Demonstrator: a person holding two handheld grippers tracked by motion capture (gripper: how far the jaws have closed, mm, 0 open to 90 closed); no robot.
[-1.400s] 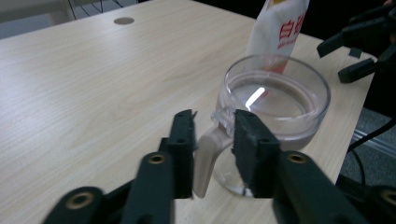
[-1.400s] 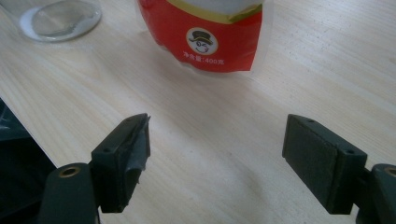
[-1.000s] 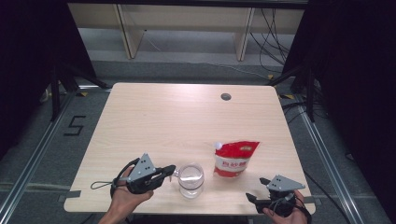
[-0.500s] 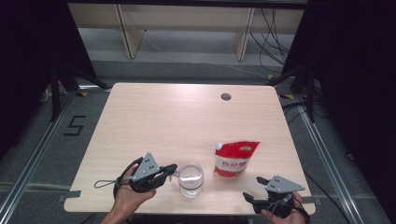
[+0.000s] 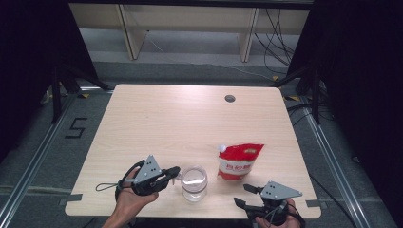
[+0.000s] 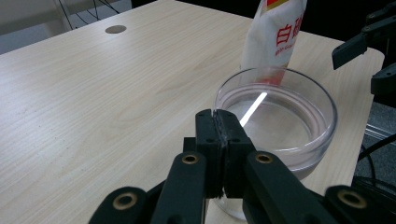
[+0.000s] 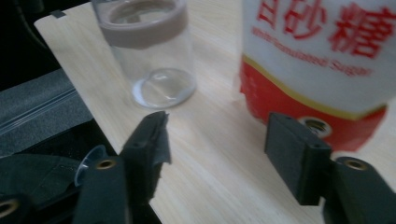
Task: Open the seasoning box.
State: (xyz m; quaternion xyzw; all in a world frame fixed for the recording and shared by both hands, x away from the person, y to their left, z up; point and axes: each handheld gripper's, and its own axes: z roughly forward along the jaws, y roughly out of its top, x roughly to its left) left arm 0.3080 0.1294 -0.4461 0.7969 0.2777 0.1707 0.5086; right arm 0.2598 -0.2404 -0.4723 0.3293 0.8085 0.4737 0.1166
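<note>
Near the counter's (image 5: pixel 157 118) front edge, left gripper (image 5: pixel 173 172) fingers pinch the glass mug's (image 5: pixel 195 183) handle while the right gripper's (image 5: pixel 246 195) just-narrowing, empty fingers could topple the sugar pouch (image 5: pixel 237 161).

The counter (image 5: pixel 157 123) is pale wood-grain. On it sits a clear glass cup (image 5: pixel 194 182) beside a red-and-white pouch (image 5: pixel 238 161) printed with red characters. Both grippers' fingers (image 6: pixel 215 140) are black, with grey top plates.

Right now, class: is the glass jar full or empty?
Empty: the glass jar shows its clear bare bottom, and the table's wood grain shows through it.
</note>
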